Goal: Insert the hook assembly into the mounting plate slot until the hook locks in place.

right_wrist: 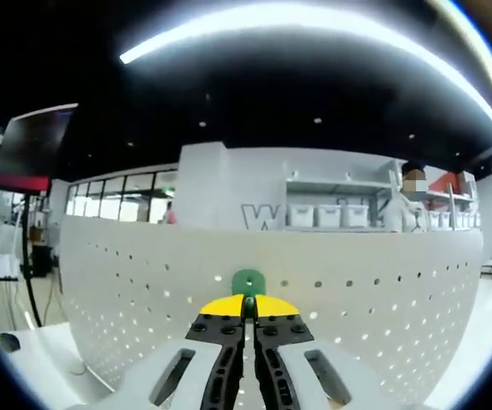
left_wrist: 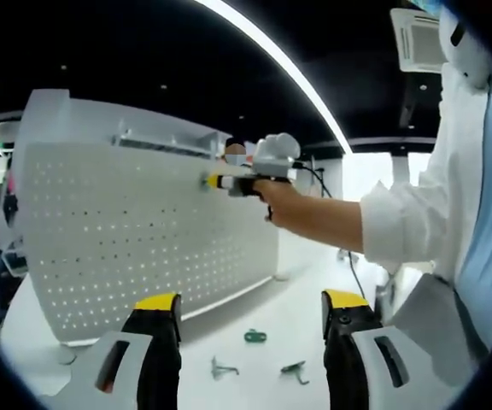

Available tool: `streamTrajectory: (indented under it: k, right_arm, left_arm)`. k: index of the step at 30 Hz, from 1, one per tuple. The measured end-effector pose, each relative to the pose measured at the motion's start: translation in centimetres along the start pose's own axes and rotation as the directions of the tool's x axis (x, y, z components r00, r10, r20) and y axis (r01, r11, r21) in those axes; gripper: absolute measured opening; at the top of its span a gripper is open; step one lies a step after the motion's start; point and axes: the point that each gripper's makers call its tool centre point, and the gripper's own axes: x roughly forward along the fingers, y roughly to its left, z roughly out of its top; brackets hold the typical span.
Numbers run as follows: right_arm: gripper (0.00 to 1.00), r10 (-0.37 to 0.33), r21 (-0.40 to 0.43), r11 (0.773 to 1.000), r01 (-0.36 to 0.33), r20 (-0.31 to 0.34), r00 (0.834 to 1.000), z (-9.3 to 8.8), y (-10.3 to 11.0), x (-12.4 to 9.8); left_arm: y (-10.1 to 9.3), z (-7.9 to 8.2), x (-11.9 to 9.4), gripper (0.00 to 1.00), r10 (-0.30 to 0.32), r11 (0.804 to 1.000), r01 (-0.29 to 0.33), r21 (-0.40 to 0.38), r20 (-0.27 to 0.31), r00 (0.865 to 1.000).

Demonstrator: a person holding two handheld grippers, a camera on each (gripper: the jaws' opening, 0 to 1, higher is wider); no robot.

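The right gripper [right_wrist: 248, 309] has its jaws pinched together on a green hook [right_wrist: 248, 282], whose rounded head stands just above the yellow tips and sits against the face of the white perforated mounting plate [right_wrist: 374, 290], near its upper edge; holding it by the lower part leaves the head free to meet a hole. From the left gripper view the same tool [left_wrist: 214, 181] reaches in from the right in a person's hand [left_wrist: 273, 195], its tip at the plate's [left_wrist: 135, 231] upper right area, so the hook looks close to seating, though whether it has locked cannot be told. The left gripper [left_wrist: 253, 309] hangs back with its jaws wide apart and nothing between them, probably to keep the whole plate in sight. On the white bench [left_wrist: 306, 329], near the plate's foot, lie another green hook [left_wrist: 255, 336] and two grey metal hooks [left_wrist: 222, 369], well apart from the work
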Motion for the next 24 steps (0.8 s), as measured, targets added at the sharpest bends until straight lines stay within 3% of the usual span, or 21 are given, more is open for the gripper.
streamTrajectory:
  k: [13, 24]
  right_arm:
    - [0.00, -0.010, -0.055, 0.998, 0.010, 0.000, 1.000, -0.21, 0.13, 0.34]
    - [0.01, -0.017, -0.170, 0.985, 0.014, -0.012, 1.000, -0.40, -0.04, 0.79]
  left_arm:
    - [0.11, 0.22, -0.17, 0.67, 0.002, 1.000, -0.002, -0.012, 0.013, 1.000]
    - [0.22, 0.38, -0.28, 0.66, 0.008, 1.000, -0.007, -0.020, 0.020, 1.000]
